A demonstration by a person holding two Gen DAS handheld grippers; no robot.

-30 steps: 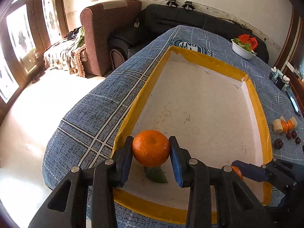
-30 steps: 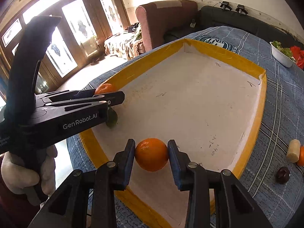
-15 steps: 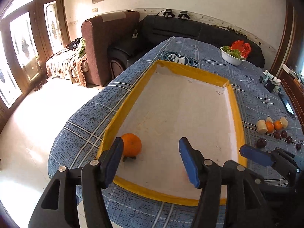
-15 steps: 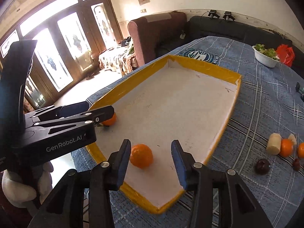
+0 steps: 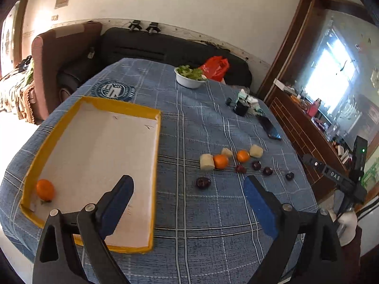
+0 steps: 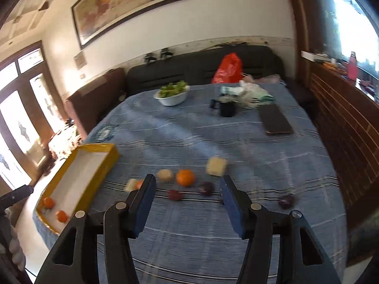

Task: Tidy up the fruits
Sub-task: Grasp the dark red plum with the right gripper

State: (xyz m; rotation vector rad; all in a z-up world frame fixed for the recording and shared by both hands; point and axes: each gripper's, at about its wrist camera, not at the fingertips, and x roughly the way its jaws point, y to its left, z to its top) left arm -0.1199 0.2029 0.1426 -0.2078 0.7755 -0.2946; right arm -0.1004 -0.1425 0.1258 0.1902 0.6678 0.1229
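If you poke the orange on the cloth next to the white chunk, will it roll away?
Probably: the orange looks round. The cloth may slow it, and the white chunk touching it blocks that side.

White wall (image 5: 236, 11), black sofa (image 5: 165, 47), perhaps glazed doors (image 6: 14, 123)

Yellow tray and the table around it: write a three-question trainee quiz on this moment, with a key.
1. True or false: the left claw is gripping a piece of fruit.
2. In the right wrist view, how many oranges lie in the yellow tray? A) one B) two C) four
3. Short answer: what fills the white bowl at the far end of the table?

Key: 1. False, it is open and holds nothing. 2. B. 3. Green leaves.
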